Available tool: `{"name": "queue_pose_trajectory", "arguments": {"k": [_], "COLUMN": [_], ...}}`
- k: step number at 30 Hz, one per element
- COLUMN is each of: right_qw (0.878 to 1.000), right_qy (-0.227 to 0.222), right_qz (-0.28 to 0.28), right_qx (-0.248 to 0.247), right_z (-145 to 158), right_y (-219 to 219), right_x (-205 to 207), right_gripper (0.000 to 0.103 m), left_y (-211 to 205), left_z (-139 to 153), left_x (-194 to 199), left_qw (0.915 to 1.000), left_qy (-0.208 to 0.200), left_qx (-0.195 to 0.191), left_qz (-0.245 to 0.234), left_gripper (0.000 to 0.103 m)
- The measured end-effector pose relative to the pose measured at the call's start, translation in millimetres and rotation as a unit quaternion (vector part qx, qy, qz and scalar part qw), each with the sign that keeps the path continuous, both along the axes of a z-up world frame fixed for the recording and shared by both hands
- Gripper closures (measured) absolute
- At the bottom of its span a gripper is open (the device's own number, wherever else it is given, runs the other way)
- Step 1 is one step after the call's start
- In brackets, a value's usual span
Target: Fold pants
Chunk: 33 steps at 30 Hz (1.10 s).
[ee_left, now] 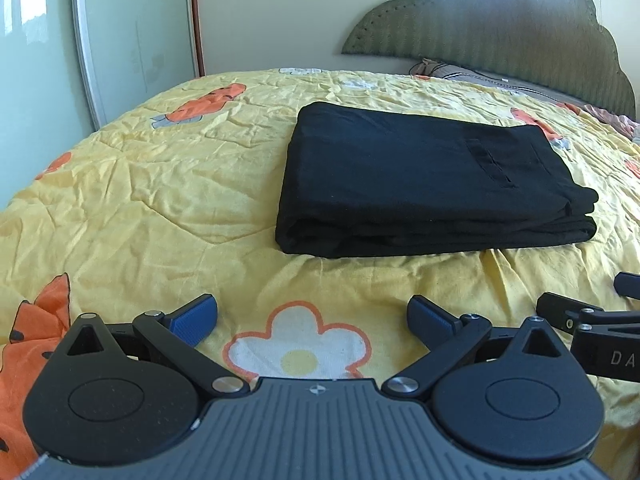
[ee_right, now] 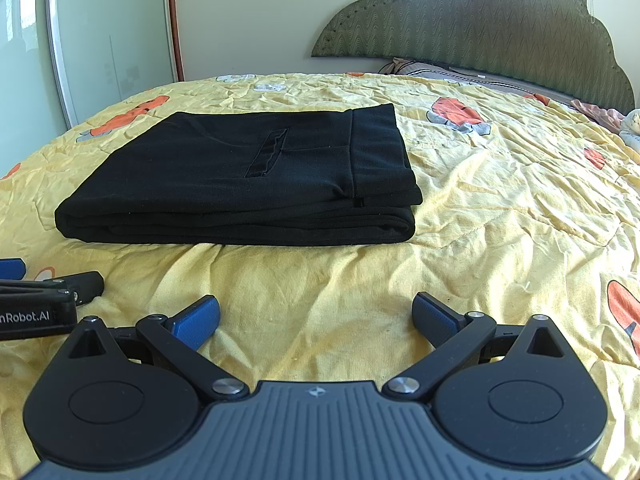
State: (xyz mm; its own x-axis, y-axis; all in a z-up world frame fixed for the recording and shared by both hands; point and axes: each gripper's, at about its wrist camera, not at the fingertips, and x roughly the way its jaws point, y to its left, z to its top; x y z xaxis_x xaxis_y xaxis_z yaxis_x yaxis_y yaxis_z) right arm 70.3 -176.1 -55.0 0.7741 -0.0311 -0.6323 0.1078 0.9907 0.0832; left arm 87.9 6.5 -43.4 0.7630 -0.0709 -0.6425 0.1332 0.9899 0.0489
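Black pants (ee_left: 424, 184) lie folded into a neat flat rectangular stack on the yellow bedspread (ee_left: 160, 184), a pocket slit showing on top. In the right wrist view the same pants (ee_right: 248, 184) sit ahead and to the left. My left gripper (ee_left: 312, 318) hovers low over the bedspread in front of the stack, open, its blue pads wide apart and holding nothing. My right gripper (ee_right: 316, 316) is likewise open and empty, short of the stack's front edge. Each gripper shows at the edge of the other's view: the right gripper (ee_left: 592, 320), the left gripper (ee_right: 44, 300).
The bedspread (ee_right: 500, 208) is wrinkled, with orange and white cartoon prints. A green padded headboard (ee_left: 500, 32) and pillows (ee_right: 436, 70) lie beyond at the right. A wardrobe door (ee_left: 132, 32) stands at the far left past the bed's edge.
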Motion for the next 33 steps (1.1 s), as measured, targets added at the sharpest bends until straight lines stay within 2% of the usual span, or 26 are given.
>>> {"name": "queue_pose_trajectory", "arguments": {"k": [3, 33], "right_qw": [1.0, 1.0], "right_qy": [0.0, 0.0], "right_qz": [0.0, 0.0], "right_qx": [0.0, 0.0], "right_z": [0.0, -0.2], "right_y": [-0.4, 0.2], "right_x": [-0.2, -0.2], "right_gripper": [0.0, 0.0], "left_y": [3.3, 2.7], "left_z": [-1.0, -1.7], "left_x": [0.9, -0.5], "left_qw": [0.9999, 0.9999], "left_qy": [0.003, -0.005], "left_qx": [-0.01, -0.01], "left_qz": [0.003, 0.009], "left_gripper": [0.0, 0.0]}}
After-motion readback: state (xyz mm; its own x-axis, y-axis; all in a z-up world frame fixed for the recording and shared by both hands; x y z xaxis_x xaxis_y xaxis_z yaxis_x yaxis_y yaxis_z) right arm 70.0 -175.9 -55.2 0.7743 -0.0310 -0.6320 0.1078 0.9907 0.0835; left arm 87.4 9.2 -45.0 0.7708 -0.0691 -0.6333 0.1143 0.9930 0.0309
